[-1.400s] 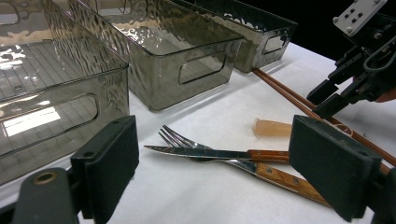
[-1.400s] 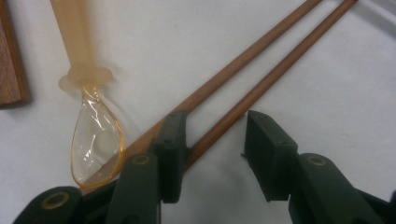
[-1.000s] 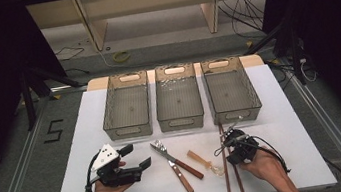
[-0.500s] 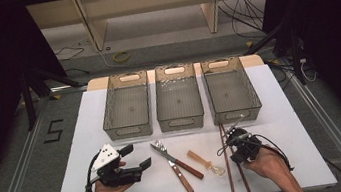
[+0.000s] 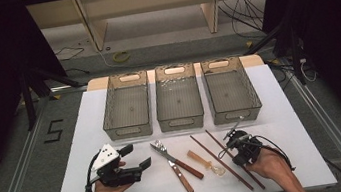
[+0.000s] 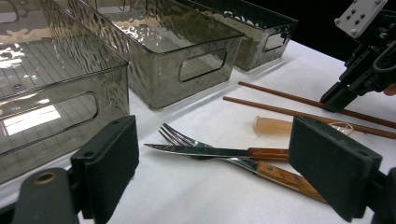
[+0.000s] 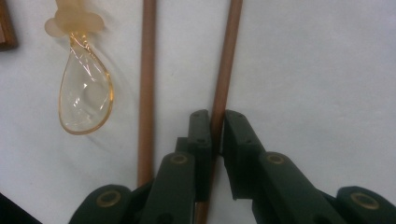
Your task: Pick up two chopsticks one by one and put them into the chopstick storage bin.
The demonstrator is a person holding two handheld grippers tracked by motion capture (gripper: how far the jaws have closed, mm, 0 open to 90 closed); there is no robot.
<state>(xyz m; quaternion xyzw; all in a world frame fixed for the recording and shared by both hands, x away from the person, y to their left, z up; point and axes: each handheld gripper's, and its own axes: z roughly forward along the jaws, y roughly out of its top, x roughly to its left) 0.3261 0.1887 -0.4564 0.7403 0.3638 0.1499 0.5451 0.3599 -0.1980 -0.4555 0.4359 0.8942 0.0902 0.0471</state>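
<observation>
Bins [image 5: 177, 95] look empty; right gripper [image 7: 217, 125] clamps one chopstick [image 7: 227, 65], left gripper [image 6: 212, 158] gapes

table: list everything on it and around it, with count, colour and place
bins: 3, smoky clear plastic, in a row at the far side of the table, apparently empty
chopsticks: 2, brown, lying side by side right of centre
spoon: 1, clear amber plastic, between the knife and the chopsticks
fork: 1, steel with wooden handle, near centre, crossed with the knife
knife: 1, steel with wooden handle, near centre
table: 1, white top
cables: several, dark, on the floor beyond the table
left gripper: 1, black with a grey plate, near left, fingers open, holding nothing
right gripper: 1, black, near right, fingers just closed on one chopstick
</observation>
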